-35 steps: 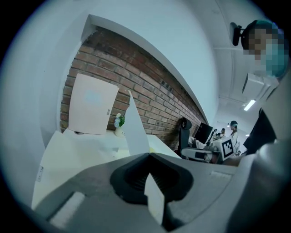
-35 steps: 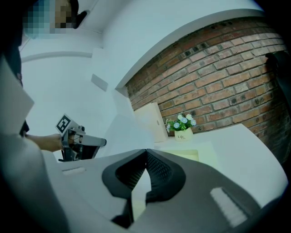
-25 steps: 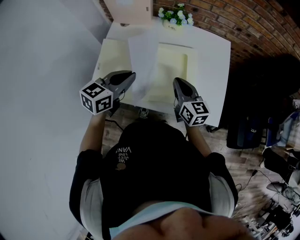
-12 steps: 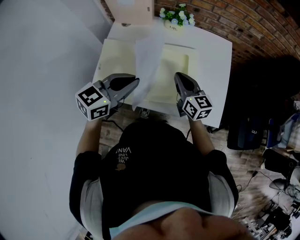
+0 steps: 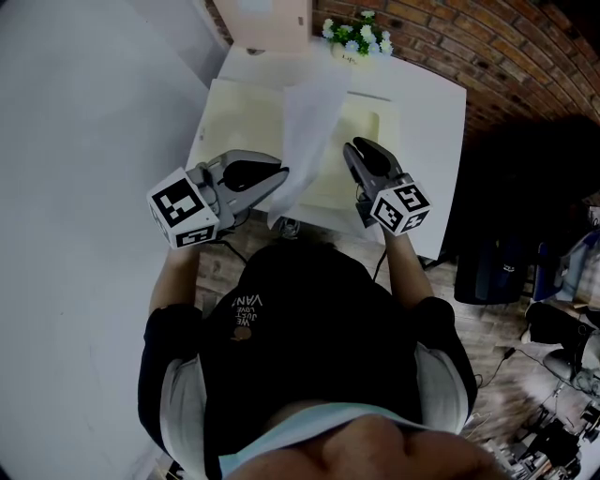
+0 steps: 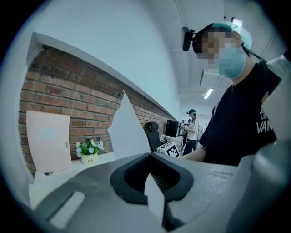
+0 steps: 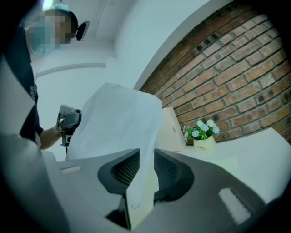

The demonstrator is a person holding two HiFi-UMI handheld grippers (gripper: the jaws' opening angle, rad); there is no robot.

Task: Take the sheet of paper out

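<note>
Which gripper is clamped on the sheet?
The left gripper, shut on the sheet of paper; on the right gripper the jaws are opening, paper between them.

I'm looking down at a white worktop (image 5: 433, 131). A pale yellow folder (image 5: 239, 117) lies flat on it (opened out, reaching to the near edge). At the far edge stand a small flower pot (image 5: 354, 37) and a beige panel (image 5: 272, 14).

White sheet (image 5: 309, 122), red brick wall (image 5: 487, 56)

matt white paper sheet (image 5: 309, 127), rough brick wall (image 5: 525, 52)
</note>
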